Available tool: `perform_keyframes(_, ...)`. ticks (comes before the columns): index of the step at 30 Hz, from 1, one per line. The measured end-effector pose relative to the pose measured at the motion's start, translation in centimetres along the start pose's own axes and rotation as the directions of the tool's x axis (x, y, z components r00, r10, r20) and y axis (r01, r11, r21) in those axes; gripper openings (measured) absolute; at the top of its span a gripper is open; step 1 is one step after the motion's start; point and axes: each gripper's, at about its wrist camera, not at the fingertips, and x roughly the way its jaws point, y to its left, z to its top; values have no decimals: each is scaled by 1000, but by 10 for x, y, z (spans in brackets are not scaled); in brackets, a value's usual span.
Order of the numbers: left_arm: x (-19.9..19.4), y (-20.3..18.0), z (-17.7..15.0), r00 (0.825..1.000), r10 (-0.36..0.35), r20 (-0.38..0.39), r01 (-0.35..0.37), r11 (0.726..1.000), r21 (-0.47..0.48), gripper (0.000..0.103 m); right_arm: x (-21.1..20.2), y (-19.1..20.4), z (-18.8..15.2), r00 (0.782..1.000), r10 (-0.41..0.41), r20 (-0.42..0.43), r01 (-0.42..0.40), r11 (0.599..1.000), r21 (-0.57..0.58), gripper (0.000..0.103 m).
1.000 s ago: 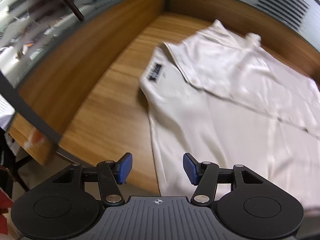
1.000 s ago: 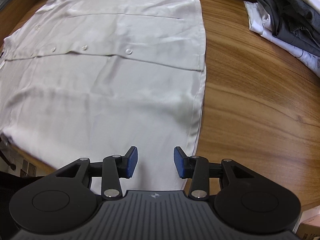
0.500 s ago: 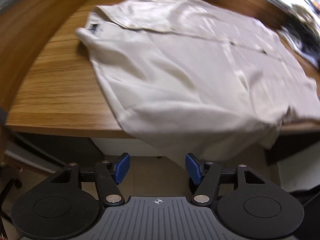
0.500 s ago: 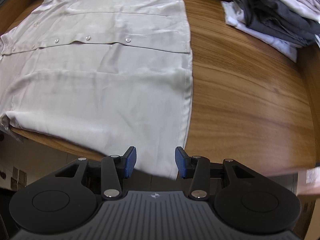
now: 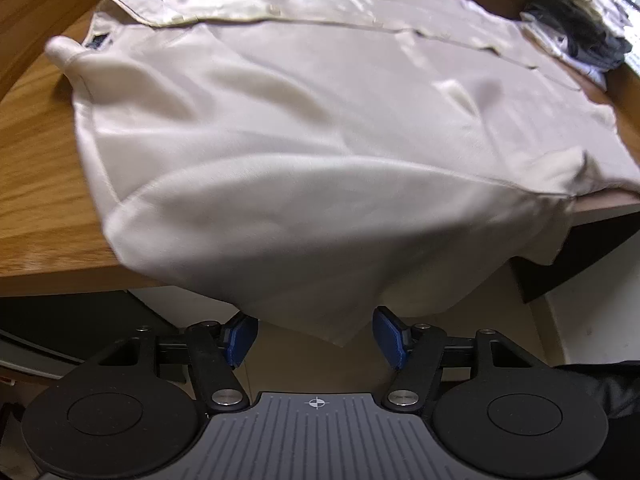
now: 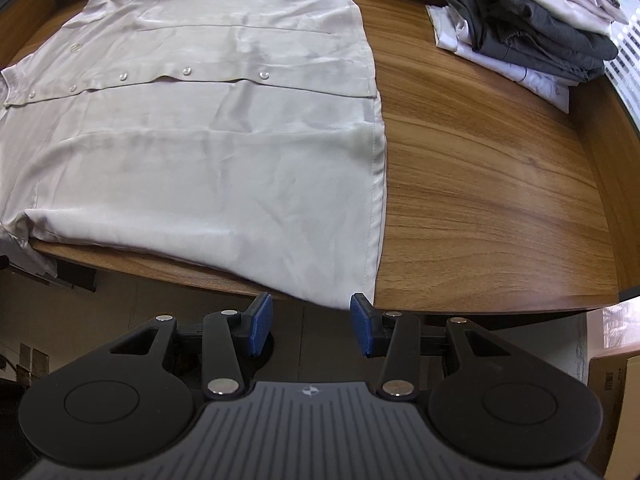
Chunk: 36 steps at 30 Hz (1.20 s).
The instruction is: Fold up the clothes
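At the bottom of each frame, the left gripper (image 5: 316,338) and right gripper (image 6: 311,328) are seen with fingers spread wide, nothing held. Just beyond, the cream shirt (image 6: 208,136) is spread flat on the wooden bench (image 6: 488,200), a sleeve draped over the near edge. Its long axis runs across the right-wrist frame, collar at far left, hem at right. A clothes pile (image 6: 532,20) lies at upper right.

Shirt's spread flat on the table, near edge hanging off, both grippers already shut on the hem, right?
Not shut. Both wrist views show the left gripper and right gripper open just short of the shirt. The rest holds: spread on the table, near edge overhanging.
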Motion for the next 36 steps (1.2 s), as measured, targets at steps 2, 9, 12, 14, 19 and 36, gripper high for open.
perform_keyframes(2, 5, -3, 0, 1000, 22, 5, -22, 1000, 13, 65, -2, 0, 0, 1000, -2, 0, 2, 1000, -9, 48)
perform_keyframes(9, -15, -4, -2, 997, 33, 73, -31, 999, -25, 3, -6, 8, 5, 1000, 2, 31, 2, 993, -114, 52)
perform_keyframes(12, -36, -4, -4, 994, 19, 104, -17, 1000, -24, 3, 3, 10, 4, 1000, -4, 21, 8, 986, -166, 53)
perform_keyframes(14, -53, -5, -5, 993, 13, 119, -11, 1000, -12, 3, 12, 12, 2, 1000, -11, 9, 12, 980, -197, 53)
perform_keyframes(19, -91, -12, -1, 986, 8, 165, -10, 1000, 13, 3, 35, 17, -5, 1000, -4, -15, 0, 965, -263, 53)
perform_keyframes(36, -151, -9, 38, 948, 59, 312, -55, 998, -21, 3, 41, 23, 0, 997, 36, 69, -12, 948, -318, 0)
